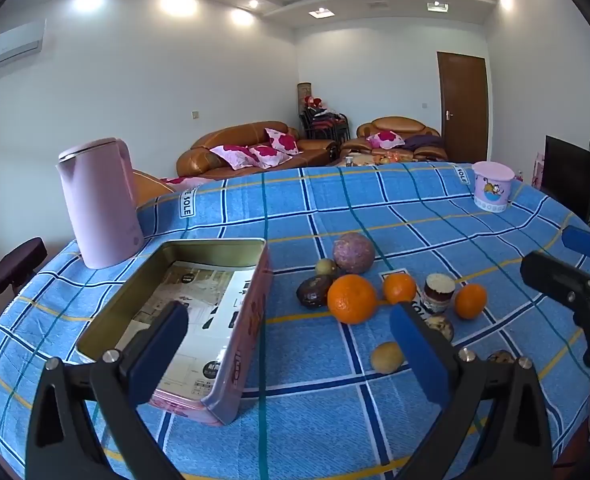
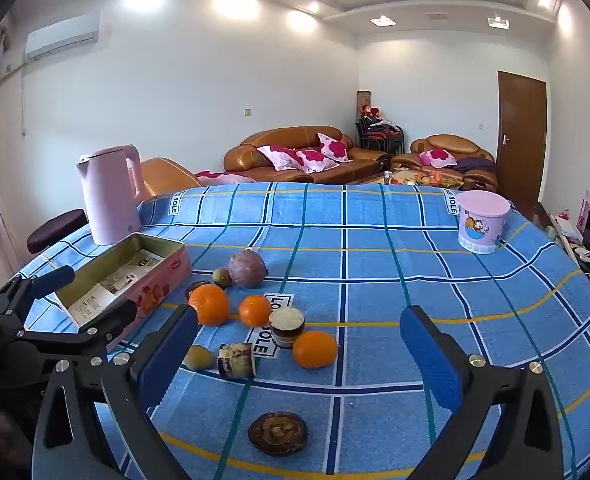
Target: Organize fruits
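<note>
Left wrist view: the left gripper [image 1: 289, 344] hangs above a table draped in a blue checked cloth [image 1: 375, 208], its two blue-padded fingers spread wide and holding nothing. Straight under its left finger sits an open pink tin box [image 1: 251, 320], a long rectangle lined with printed paper, its long axis running from near to far. The fruit lies just right of the box and a little farther away: a big orange [image 1: 351, 298] close to the box wall, a smaller orange [image 1: 399, 288] beside it, a third orange [image 1: 470, 301] farther right, a round purple fruit [image 1: 353, 252] behind them, a dark fruit [image 1: 315, 290] touching the big orange, and a small yellow-green fruit [image 1: 387, 357] nearest the viewer.

In the right wrist view, the right gripper [image 2: 301, 348] also stands wide open and empty. From it, the same pile lies ahead and to the left; the third orange [image 2: 315, 349] and a small jar-like thing [image 2: 286, 326] sit between its fingers in the picture, and a halved brown fruit [image 2: 278, 433] lies close below it. The tin box is far off to its left, beyond the left gripper's black frame.

So the fruit is loose on the cloth, none in the box yet. By my reckoning the left gripper is nearer the box and the big orange, needing only a short reach right and forward; the right gripper is nearer the rightmost orange and the halved fruit.

A pink kettle [image 1: 99, 204] stands at the far left, a pink tub [image 1: 493, 190] at the far right.
</note>
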Tool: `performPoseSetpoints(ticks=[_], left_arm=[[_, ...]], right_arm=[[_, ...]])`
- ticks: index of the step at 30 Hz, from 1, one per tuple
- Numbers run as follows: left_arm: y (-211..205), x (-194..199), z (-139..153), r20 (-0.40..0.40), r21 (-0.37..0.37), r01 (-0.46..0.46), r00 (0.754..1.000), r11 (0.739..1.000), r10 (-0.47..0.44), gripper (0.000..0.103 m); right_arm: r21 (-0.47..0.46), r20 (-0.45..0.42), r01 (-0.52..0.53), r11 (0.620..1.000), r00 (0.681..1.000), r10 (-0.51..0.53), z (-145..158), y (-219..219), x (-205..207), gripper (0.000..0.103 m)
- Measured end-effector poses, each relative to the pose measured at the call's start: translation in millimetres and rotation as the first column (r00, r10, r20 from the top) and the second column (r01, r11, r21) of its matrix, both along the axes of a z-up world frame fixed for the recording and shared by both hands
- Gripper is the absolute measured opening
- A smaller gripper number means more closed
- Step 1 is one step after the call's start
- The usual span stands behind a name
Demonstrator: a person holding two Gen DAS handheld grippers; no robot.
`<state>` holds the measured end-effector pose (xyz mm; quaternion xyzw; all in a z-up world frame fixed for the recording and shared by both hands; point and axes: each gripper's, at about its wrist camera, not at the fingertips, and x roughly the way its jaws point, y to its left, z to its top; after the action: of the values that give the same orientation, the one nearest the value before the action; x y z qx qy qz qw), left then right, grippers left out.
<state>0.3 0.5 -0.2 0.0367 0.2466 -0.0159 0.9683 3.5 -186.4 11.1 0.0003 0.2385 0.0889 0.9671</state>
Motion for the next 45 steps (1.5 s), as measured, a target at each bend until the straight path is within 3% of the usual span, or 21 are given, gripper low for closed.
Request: performPoseSetpoints(ticks=[45], left_arm=[[-3.2, 1.7, -5.0, 0.011, 0.027, 0.006, 1.000, 1.000, -0.006, 0.103]], right_arm=[[0.019, -0.029, 0.009, 1.000, 1.000, -0.009, -7.0, -1.7, 0.1, 0.102]])
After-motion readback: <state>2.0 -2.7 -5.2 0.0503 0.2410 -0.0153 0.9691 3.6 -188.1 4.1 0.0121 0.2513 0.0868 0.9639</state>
